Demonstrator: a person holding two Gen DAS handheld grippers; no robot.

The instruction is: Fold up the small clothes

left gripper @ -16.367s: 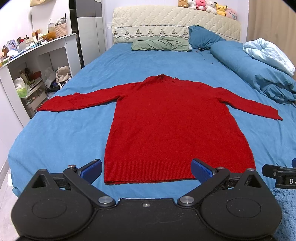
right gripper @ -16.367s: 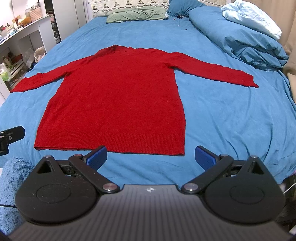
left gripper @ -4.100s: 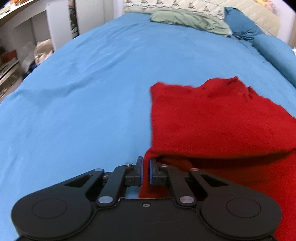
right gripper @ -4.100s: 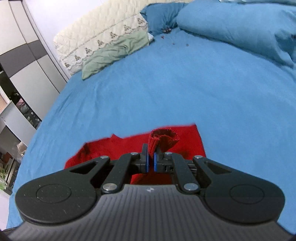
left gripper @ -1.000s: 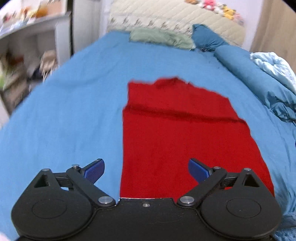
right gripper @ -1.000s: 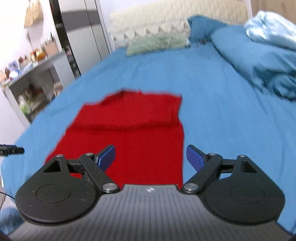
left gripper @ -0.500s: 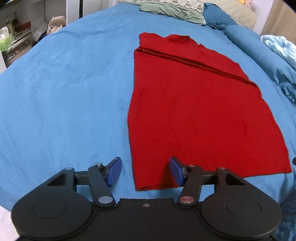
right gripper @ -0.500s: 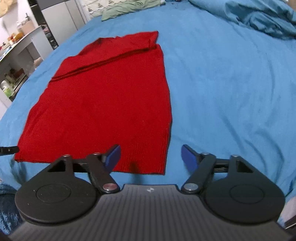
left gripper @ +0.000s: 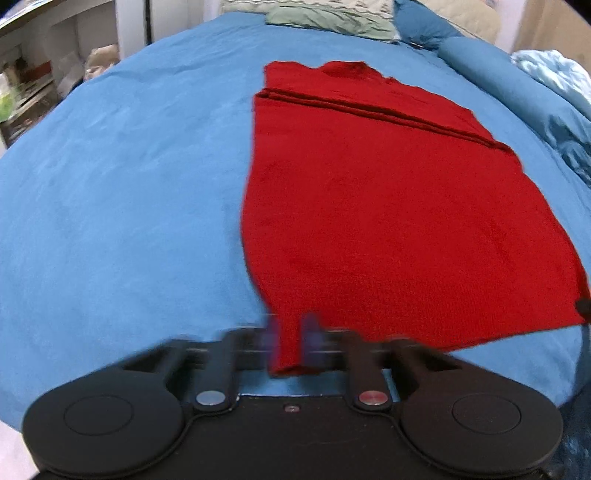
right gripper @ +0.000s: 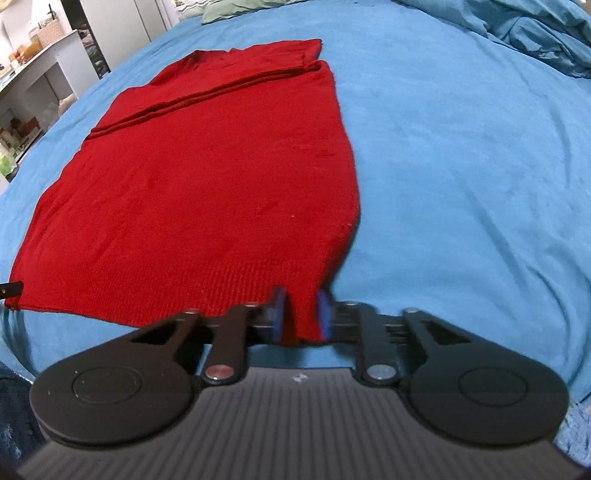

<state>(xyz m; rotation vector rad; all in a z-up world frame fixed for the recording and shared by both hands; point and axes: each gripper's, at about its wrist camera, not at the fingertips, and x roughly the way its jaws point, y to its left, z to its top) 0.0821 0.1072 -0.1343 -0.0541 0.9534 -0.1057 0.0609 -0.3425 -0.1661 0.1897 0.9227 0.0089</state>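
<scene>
A red knitted sweater (left gripper: 388,192) lies flat on the blue bed, both sleeves folded in across its chest so it forms a long rectangle. It also shows in the right wrist view (right gripper: 207,177). My left gripper (left gripper: 293,341) has its blue pads closed to a narrow gap around the sweater's near left hem corner. My right gripper (right gripper: 299,314) has its pads closed likewise around the near right hem corner. Both sets of fingers are motion-blurred.
The blue bedsheet (left gripper: 110,206) spreads wide around the sweater. A green pillow (left gripper: 325,18) lies at the headboard, and a rumpled blue duvet (right gripper: 517,33) is piled at the right. White shelves (right gripper: 33,85) stand off the bed's left side.
Both grippers moved forward onto the hem and closed from wide open to a narrow gap around its two near corners. The sweater's hem corners are now drawn in between the pads.
</scene>
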